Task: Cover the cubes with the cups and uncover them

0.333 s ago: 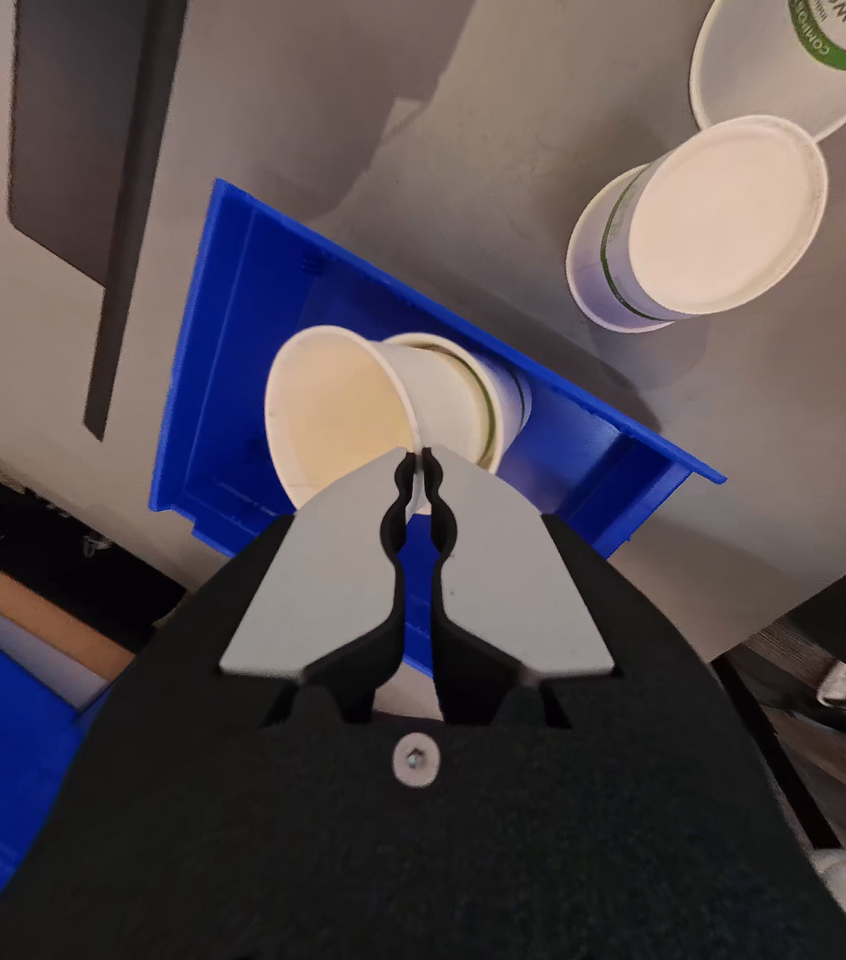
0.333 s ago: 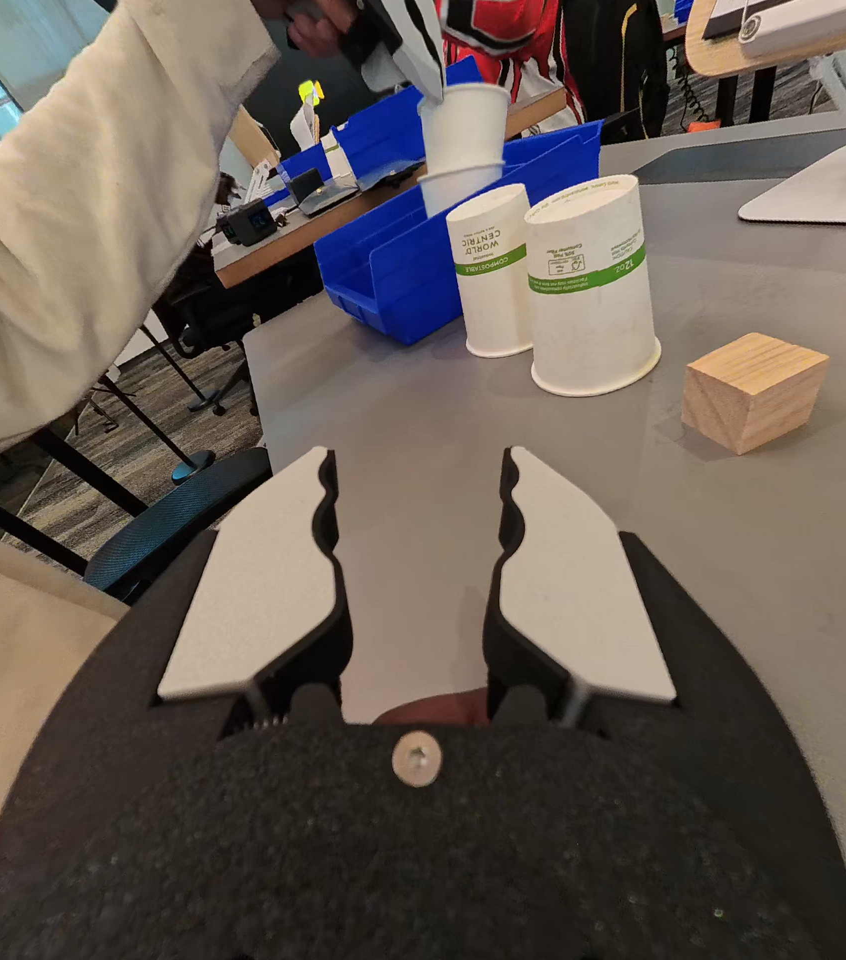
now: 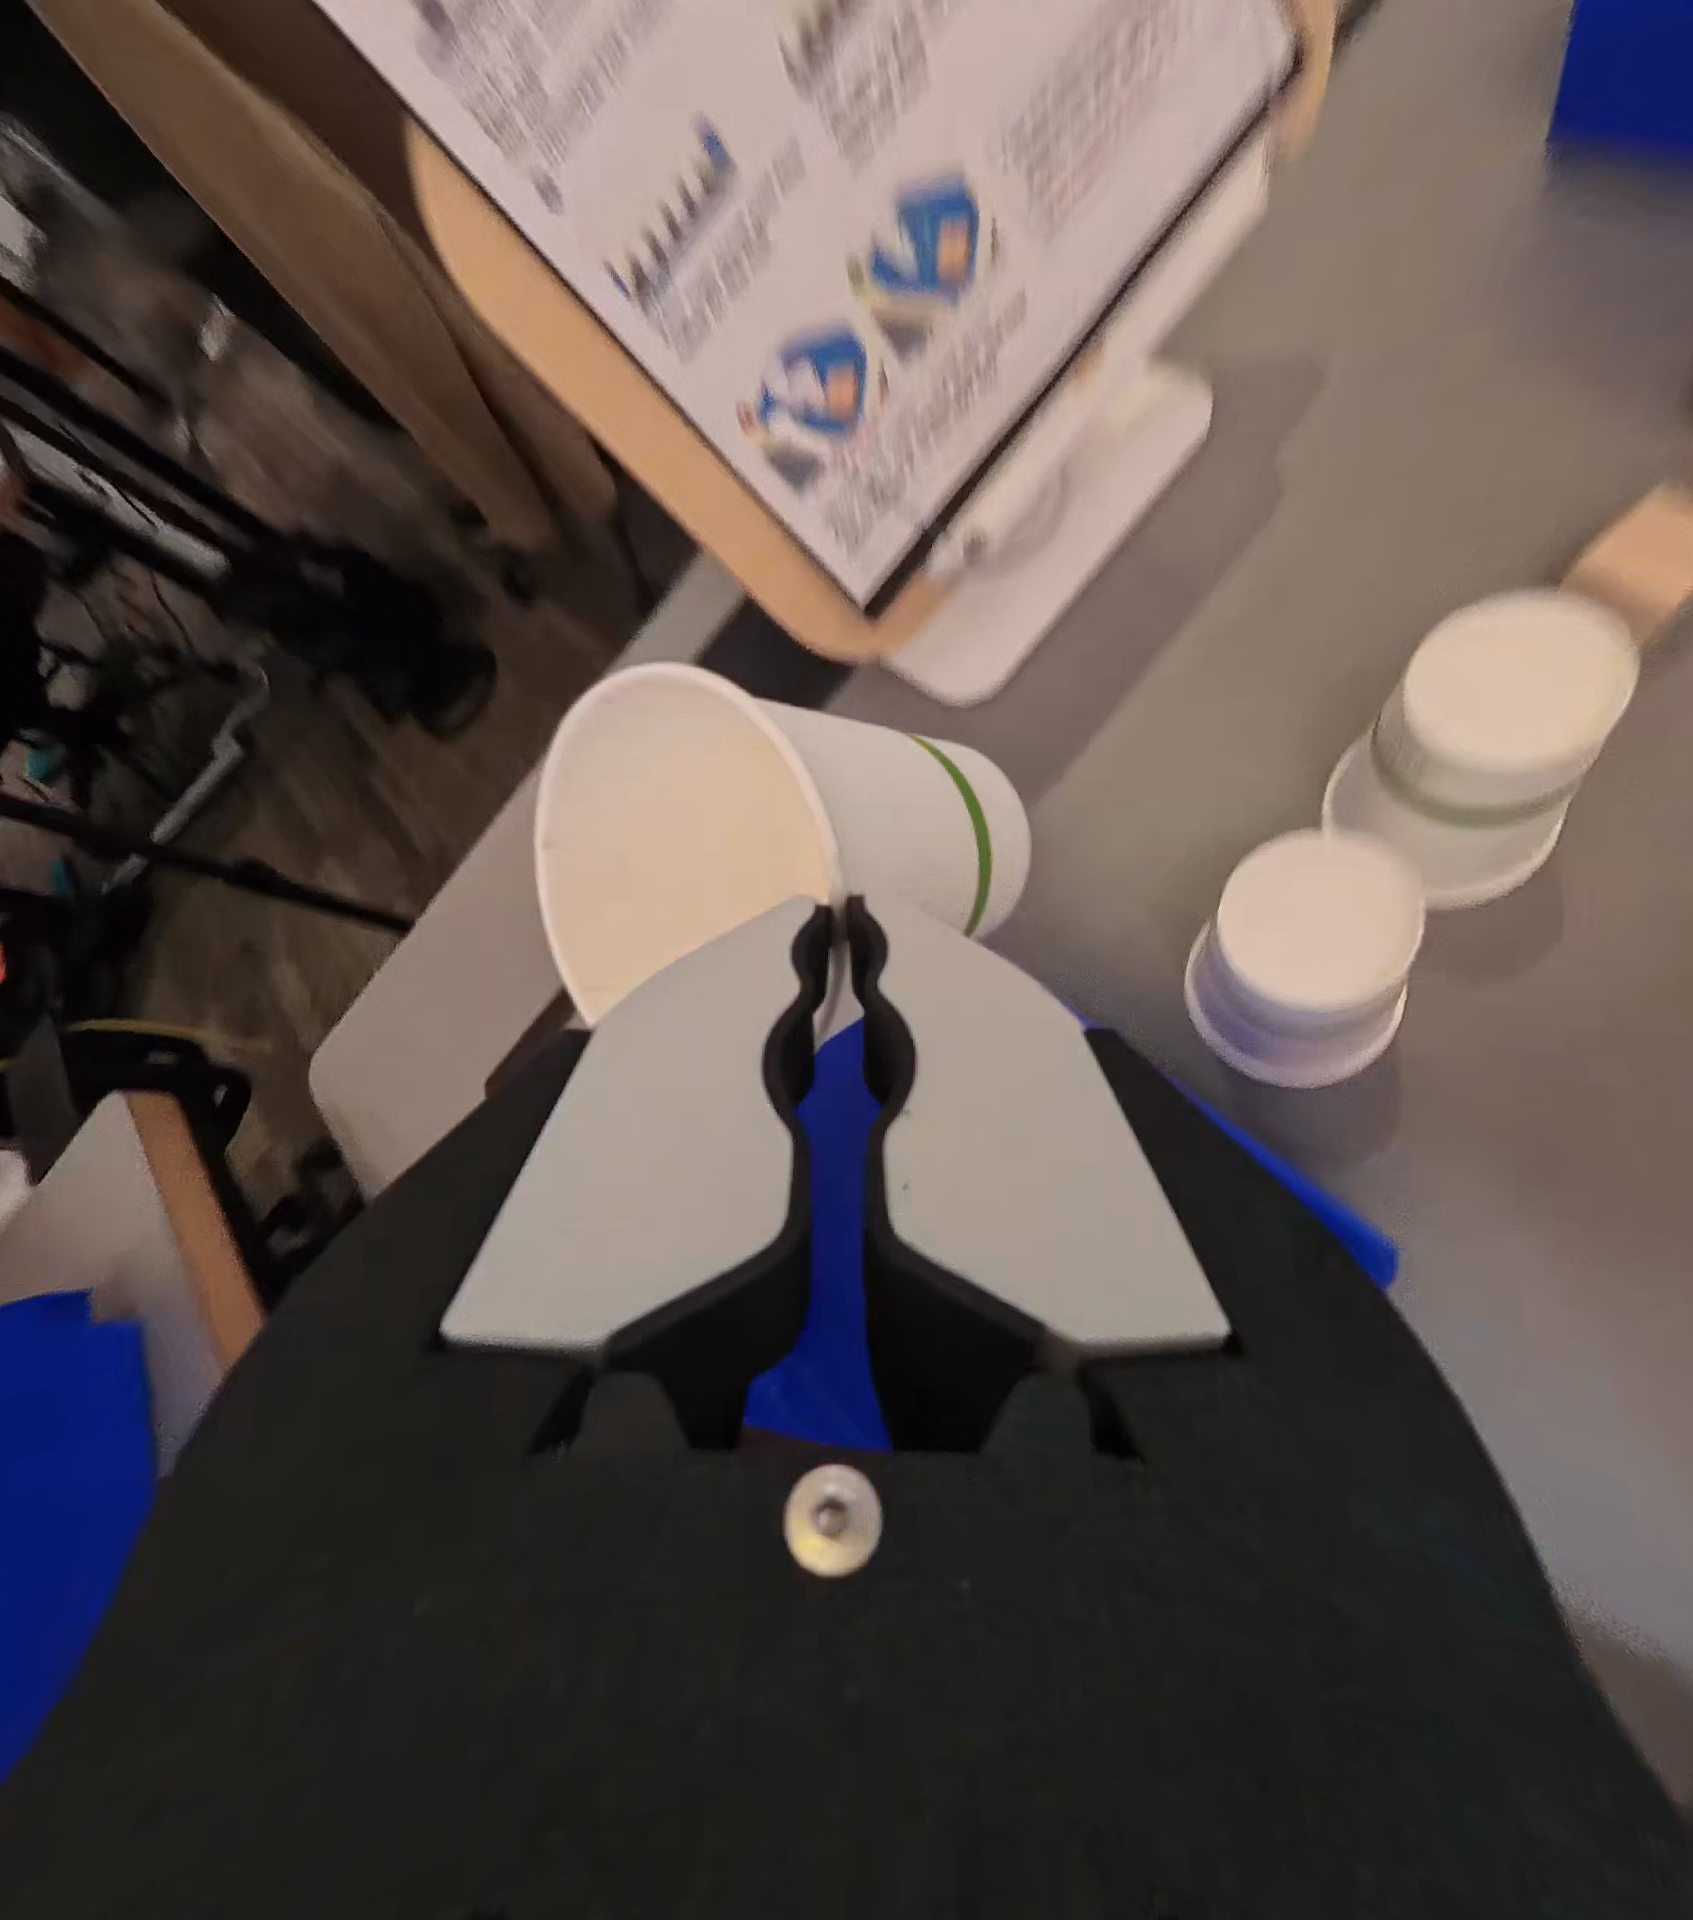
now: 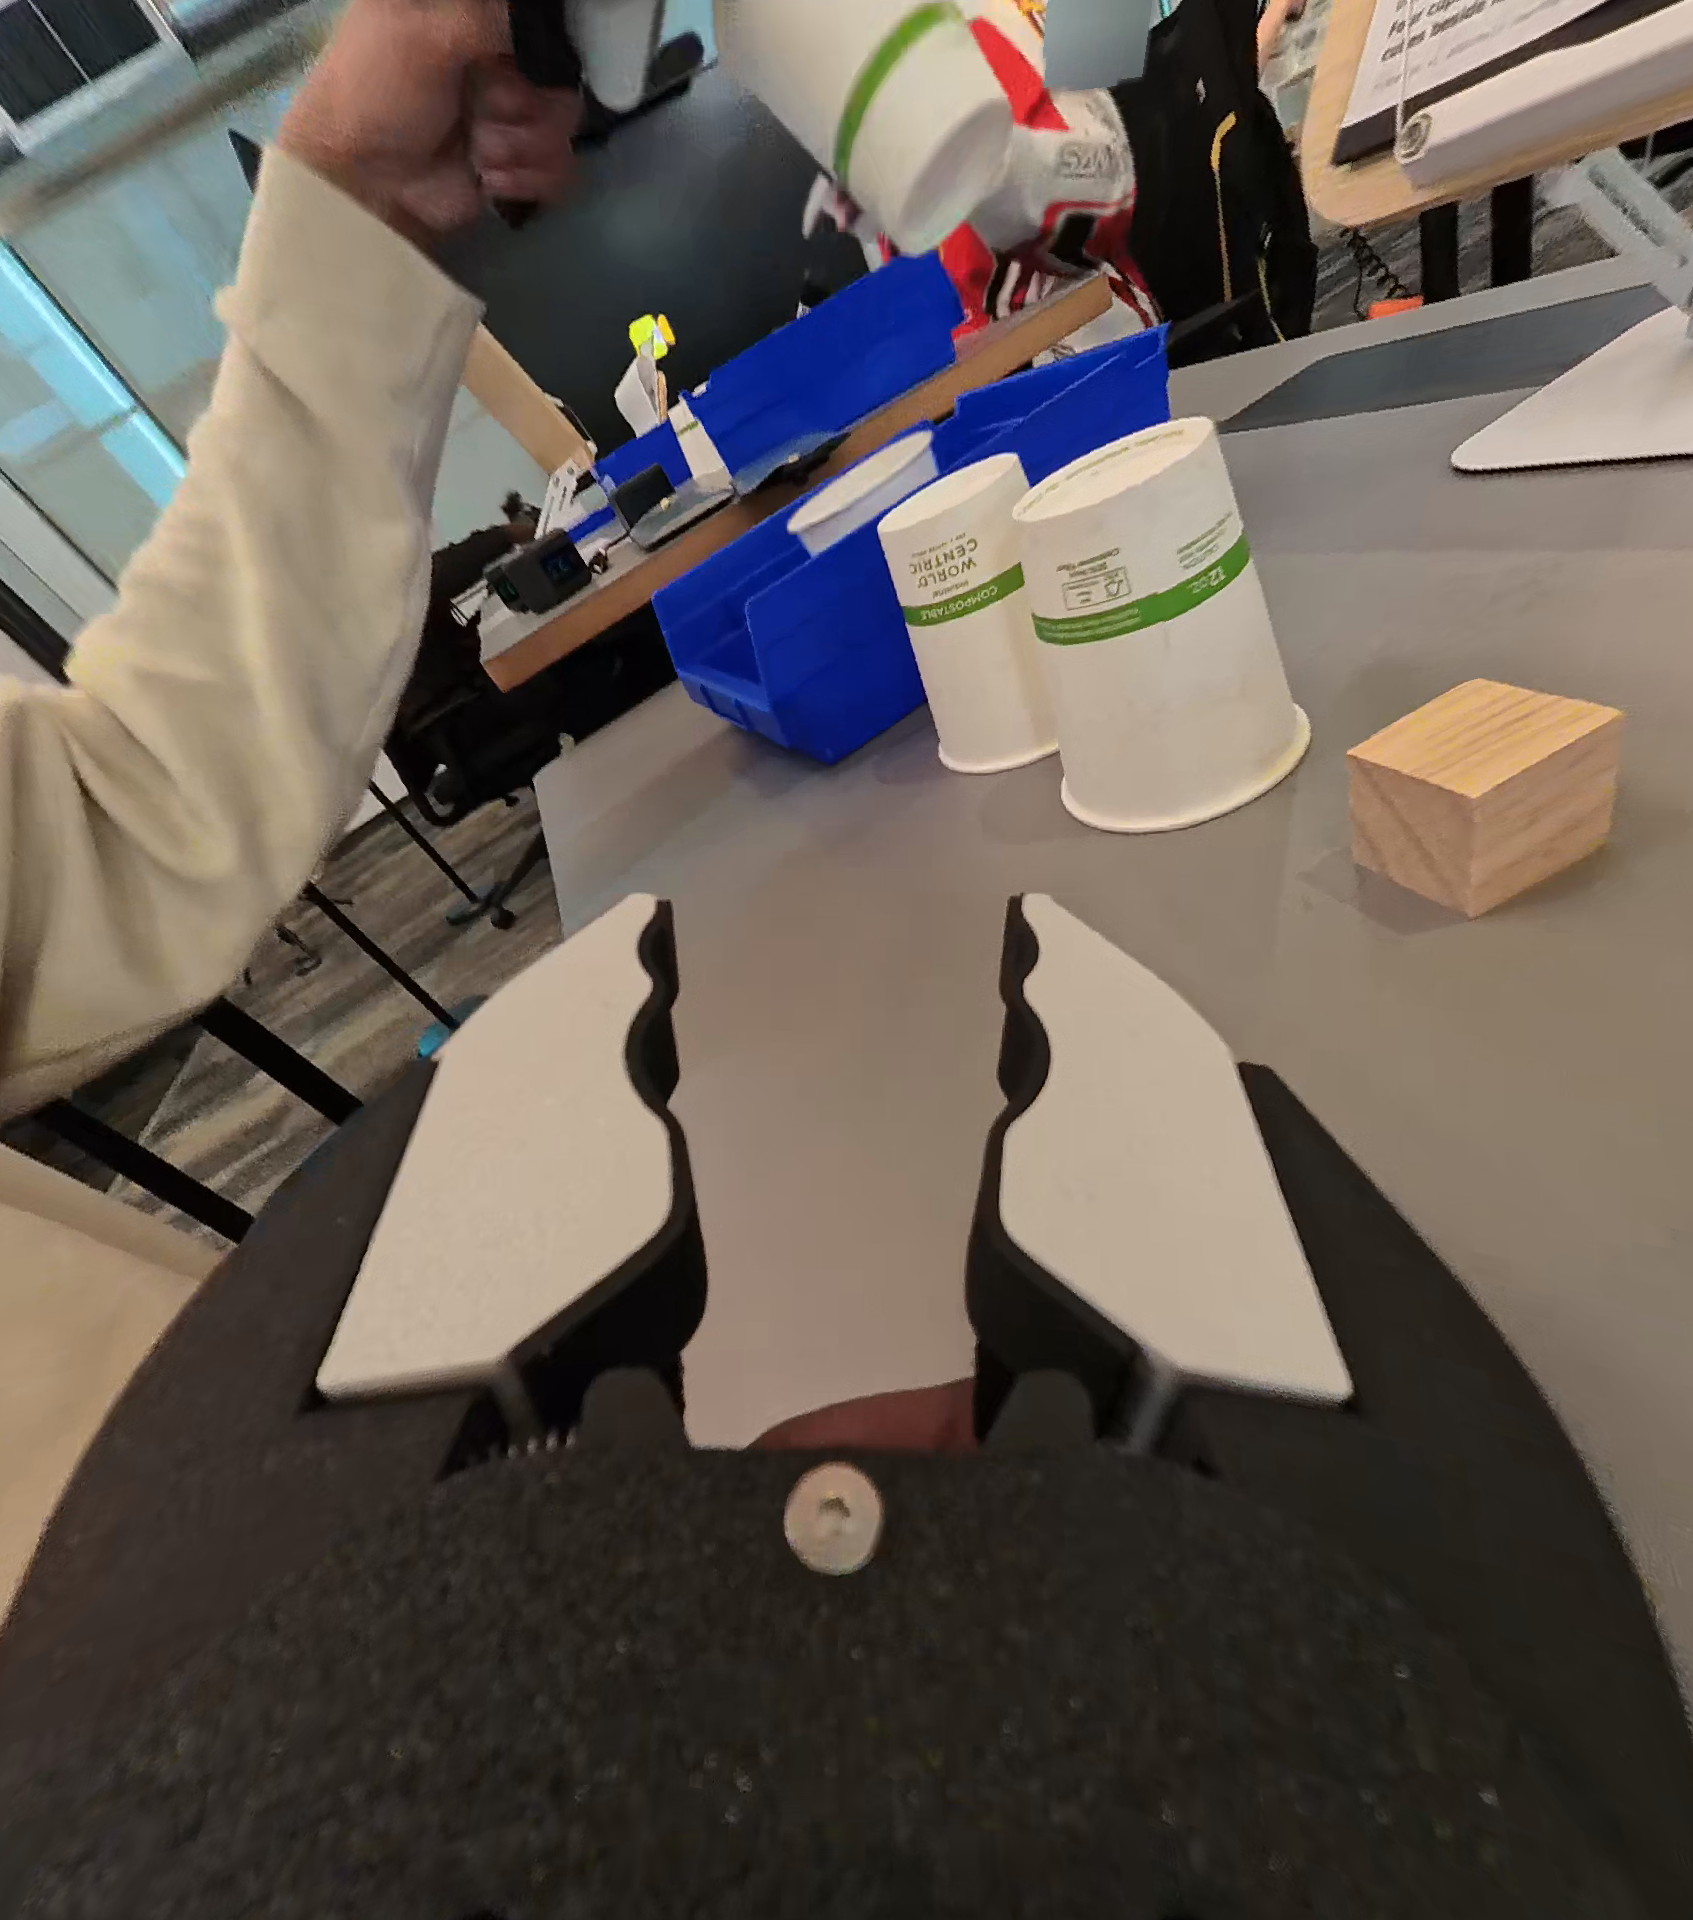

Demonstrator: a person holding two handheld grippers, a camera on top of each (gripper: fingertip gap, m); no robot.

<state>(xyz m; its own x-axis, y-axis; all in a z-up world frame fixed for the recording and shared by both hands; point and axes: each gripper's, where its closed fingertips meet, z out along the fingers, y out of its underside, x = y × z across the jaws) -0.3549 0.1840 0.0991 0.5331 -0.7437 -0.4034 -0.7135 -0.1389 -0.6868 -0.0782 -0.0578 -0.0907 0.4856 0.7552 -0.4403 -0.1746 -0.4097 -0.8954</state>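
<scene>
Since the earlier frame my left hand-held gripper (image 3: pixel 840 914) has lifted its cup (image 3: pixel 780 831) out of the blue bin (image 4: pixel 821 644) and up, high above the surface (image 4: pixel 1444 1143). Its jaws are almost closed and pinch the rim of this cup, which lies tilted on its side in the air, with the open mouth to the left and the green band to the right. In the right wrist view the same cup (image 4: pixel 915 125) is at the top, far above the bin, and my hand (image 4: pixel 406 145) with the cream sleeve (image 4: pixel 198 623) is to its left.

My right hand-held gripper (image 4: pixel 837 925) hangs low over the near part of the surface. Its jaws are wide apart and hold nothing.

Two cups stand upside down, touching each other, just to the right of the bin: a small one (image 4: pixel 972 613) and a bigger one (image 4: pixel 1159 634) nearer to me. One wooden cube (image 4: pixel 1486 790) lies uncovered on the surface, near the right of the bigger cup but apart from it. Inside the bin I see the white base of another cup (image 4: pixel 863 494). A white stand (image 4: pixel 1652 405) is far right on the surface.
</scene>
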